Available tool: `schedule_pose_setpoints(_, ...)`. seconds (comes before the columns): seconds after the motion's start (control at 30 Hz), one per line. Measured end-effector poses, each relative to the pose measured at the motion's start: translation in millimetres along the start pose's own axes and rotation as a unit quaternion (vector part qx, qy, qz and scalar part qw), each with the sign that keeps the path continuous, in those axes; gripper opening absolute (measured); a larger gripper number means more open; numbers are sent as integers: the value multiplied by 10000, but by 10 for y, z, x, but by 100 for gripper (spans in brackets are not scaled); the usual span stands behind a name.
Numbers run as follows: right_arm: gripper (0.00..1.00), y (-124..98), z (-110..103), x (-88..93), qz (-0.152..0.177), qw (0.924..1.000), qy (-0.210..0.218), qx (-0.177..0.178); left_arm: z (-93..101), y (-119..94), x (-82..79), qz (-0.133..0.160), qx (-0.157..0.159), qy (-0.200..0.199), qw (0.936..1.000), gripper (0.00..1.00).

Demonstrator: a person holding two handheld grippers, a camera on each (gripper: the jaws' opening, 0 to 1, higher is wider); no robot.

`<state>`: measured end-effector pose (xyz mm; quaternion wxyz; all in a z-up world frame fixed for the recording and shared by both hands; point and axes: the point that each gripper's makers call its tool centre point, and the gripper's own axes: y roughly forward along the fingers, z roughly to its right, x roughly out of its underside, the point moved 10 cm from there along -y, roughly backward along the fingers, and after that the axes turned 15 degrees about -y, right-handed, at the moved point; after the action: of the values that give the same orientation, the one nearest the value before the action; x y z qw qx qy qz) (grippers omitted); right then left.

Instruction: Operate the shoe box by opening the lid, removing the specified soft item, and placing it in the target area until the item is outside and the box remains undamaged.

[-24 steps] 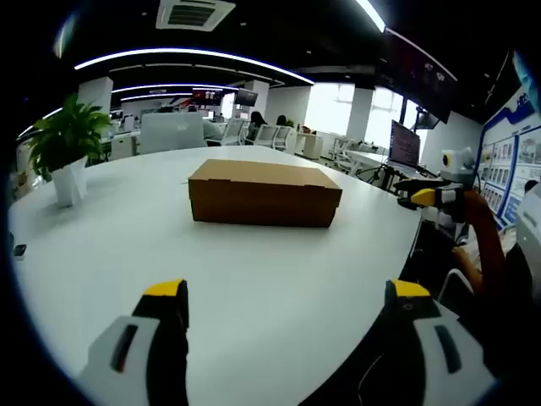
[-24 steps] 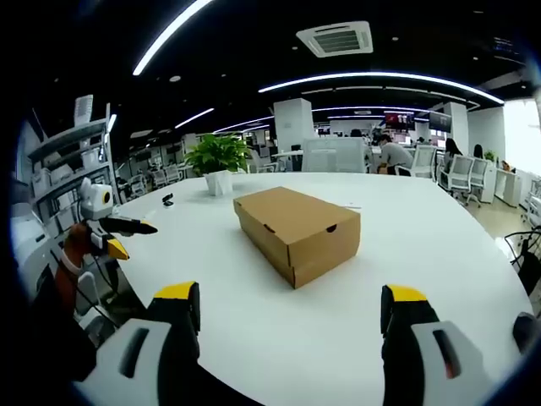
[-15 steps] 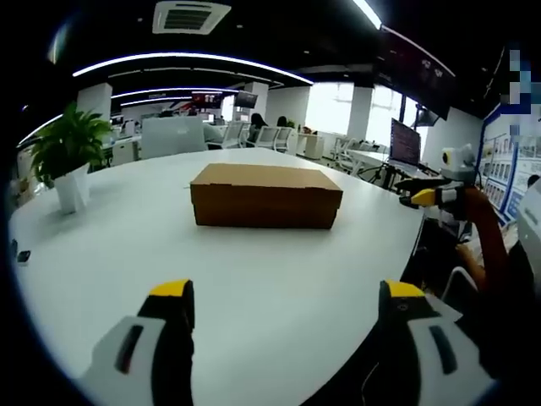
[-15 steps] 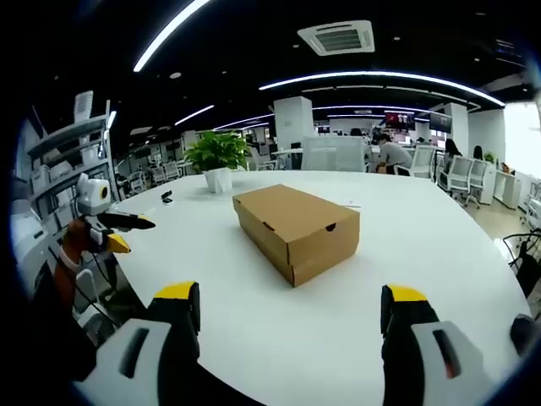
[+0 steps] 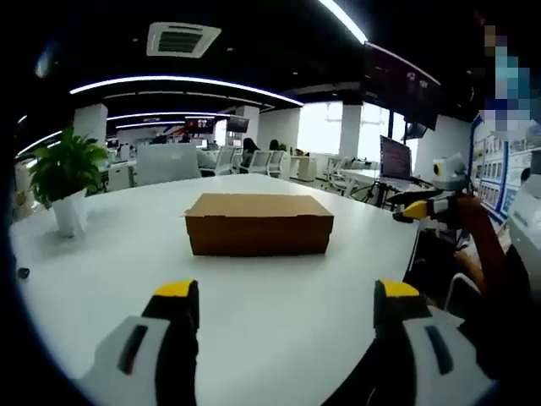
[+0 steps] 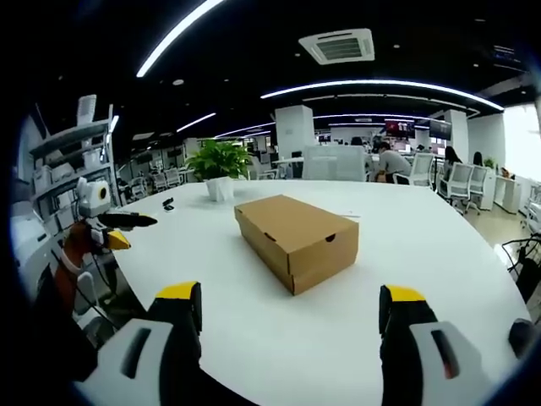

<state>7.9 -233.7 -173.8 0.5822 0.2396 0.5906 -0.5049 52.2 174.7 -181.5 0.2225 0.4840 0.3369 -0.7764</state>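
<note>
Box: the box [image 5: 259,223] sat closed near the middle of the table [image 5: 110,271], lid down, soft item hidden inside.
Plant: a plant [image 5: 63,173] stood well left of the box, near the table edge.
Left claw: the left claw [image 5: 283,298] was held wide open and empty, short of the box.
Right claw: the right claw [image 6: 285,300] was also wide open and empty, facing a box corner [image 6: 297,239].
Handling: the box looked like light, thin cardboard, easily creased; probably best lifted gently by the lid's front lip.
Item: judged limp, needing a pinch grip.
</note>
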Motion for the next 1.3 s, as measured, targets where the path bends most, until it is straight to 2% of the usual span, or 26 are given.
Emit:
schedule_pose_setpoints(0.07,88,1,-8,2,15,10000,-4,-21,-11,5,15,-97,-152,68,9998,87)
schedule_pose_setpoints(0.17,87,-1,-6,17,-3,10000,-29,-11,-24,-8,29,-169,-214,26,9996,87)
schedule_pose_setpoints(0.4,85,-78,10,47,-18,9999,-129,27,-41,-115,-60,-7,-393,-187,9991,87)
schedule_pose_setpoints(0.53,83,-125,11,54,30,10000,-46,23,-15,-111,-58,-21,-328,-272,9991,86)
schedule_pose_setpoints(0.73,81,-167,34,87,191,9993,309,-56,-31,-83,-111,-111,-289,-359,9989,82)
schedule_pose_setpoints(1.0,78,-56,77,47,304,9978,572,-120,-98,-2,-248,-35,-34,-437,9990,79)
schedule_pose_setpoints(1.17,77,47,122,43,301,9969,707,-143,-156,74,-412,-48,79,-364,9993,78)
schedule_pose_setpoints(1.3,76,98,142,23,310,9965,763,-156,-175,120,-480,-37,236,-422,9988,77)
